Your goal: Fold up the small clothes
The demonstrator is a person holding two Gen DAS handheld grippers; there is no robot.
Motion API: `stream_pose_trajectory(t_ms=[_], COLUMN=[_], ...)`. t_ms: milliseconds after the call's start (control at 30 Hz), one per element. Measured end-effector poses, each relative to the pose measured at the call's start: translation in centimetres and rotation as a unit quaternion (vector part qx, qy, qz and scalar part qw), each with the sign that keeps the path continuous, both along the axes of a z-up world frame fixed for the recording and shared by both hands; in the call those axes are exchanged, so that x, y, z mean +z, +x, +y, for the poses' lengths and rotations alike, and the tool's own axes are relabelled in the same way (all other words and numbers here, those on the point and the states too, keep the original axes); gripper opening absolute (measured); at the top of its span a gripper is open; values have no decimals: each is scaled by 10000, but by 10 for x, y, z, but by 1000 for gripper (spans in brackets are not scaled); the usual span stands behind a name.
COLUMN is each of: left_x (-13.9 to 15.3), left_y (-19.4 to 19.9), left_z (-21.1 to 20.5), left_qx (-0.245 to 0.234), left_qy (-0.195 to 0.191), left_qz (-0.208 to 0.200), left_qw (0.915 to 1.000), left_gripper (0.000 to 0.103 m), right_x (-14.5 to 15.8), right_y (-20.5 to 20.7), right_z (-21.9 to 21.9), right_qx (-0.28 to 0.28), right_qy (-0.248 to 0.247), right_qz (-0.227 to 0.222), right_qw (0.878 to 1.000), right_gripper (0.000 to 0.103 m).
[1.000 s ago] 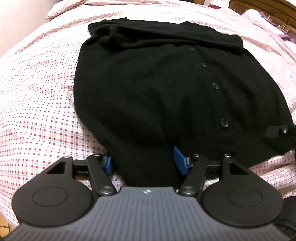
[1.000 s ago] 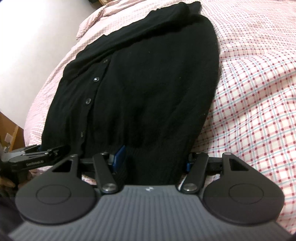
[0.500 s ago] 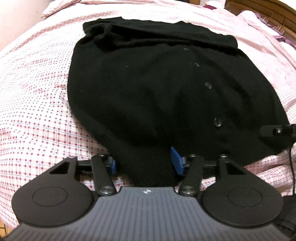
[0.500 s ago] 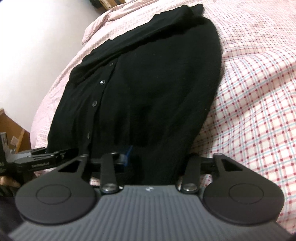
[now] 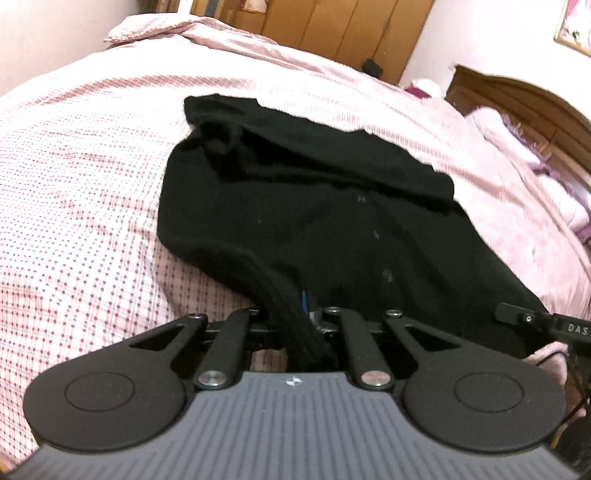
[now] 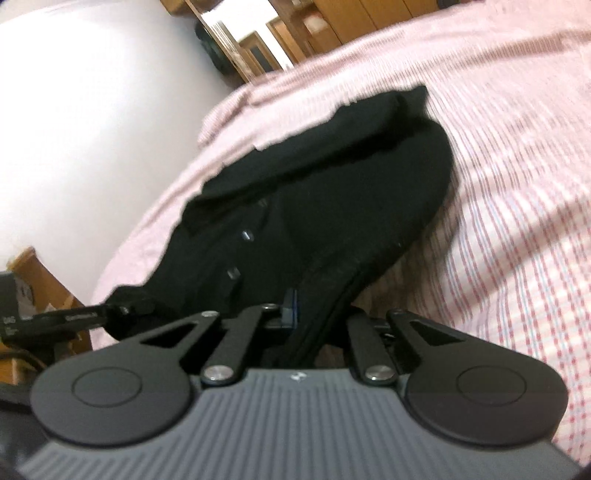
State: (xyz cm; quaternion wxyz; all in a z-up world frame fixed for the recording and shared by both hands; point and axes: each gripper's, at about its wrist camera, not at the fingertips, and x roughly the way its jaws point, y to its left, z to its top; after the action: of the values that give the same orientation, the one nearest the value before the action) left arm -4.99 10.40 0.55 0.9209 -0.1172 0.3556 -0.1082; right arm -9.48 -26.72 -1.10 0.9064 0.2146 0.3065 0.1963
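Observation:
A black buttoned cardigan [image 5: 332,229] lies on the pink checked bed [image 5: 74,192], its sleeves folded across the far end. My left gripper [image 5: 295,314] is shut on the ribbed hem at the near left corner, and the cloth bunches up between its blue pads. In the right wrist view the same cardigan [image 6: 332,206] rises toward my right gripper [image 6: 314,314], which is shut on the hem's near right corner. Both near corners hang lifted off the sheet. Each gripper's tip shows at the edge of the other's view.
The bed [image 6: 517,184] spreads wide on both sides of the garment. A wooden headboard [image 5: 524,99] and a crumpled pink quilt [image 5: 517,147] lie at the right. Wooden wardrobes [image 5: 332,26] stand beyond the bed, and a white wall [image 6: 92,110] is on the left.
Both grippers went from open around the hem to shut on it. Both then rose and tipped up, lifting the near edge of the cardigan off the bed.

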Motion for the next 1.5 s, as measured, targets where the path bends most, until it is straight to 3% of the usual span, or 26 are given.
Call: stream_pose_trajectory(t_ms=[400, 567, 700, 900, 1067, 1267, 1500], left_x=[17, 31, 47, 70, 85, 85, 62], left_y=[-4, 16, 37, 81, 121, 181, 260], left_z=[-2, 0, -1, -4, -15, -18, -28], left_qx=[315, 367, 527, 888, 1122, 1480, 1610], left_qy=[140, 17, -51, -34, 424, 547, 908], left_qz=[-297, -434, -770, -1166, -1541, -1552, -1360], left_qw=[9990, 9984, 9956, 9892, 9807, 9752, 9733], left_gripper=[9, 9, 9, 8, 8, 8, 8], right_x=[26, 39, 52, 71, 84, 83, 63], right_y=[9, 26, 48, 86, 121, 172, 235], right_z=[17, 16, 16, 16, 17, 21, 26], right_qx=[-144, -250, -436, -634, -823, -1042, -1270], right_qy=[-10, 83, 140, 233, 233, 106, -226], right_qz=[-515, -673, -867, -1149, -1357, -1437, -1319], right_qw=[9986, 9974, 9952, 9911, 9871, 9841, 9828], right_gripper=[8, 8, 8, 8, 8, 8, 8])
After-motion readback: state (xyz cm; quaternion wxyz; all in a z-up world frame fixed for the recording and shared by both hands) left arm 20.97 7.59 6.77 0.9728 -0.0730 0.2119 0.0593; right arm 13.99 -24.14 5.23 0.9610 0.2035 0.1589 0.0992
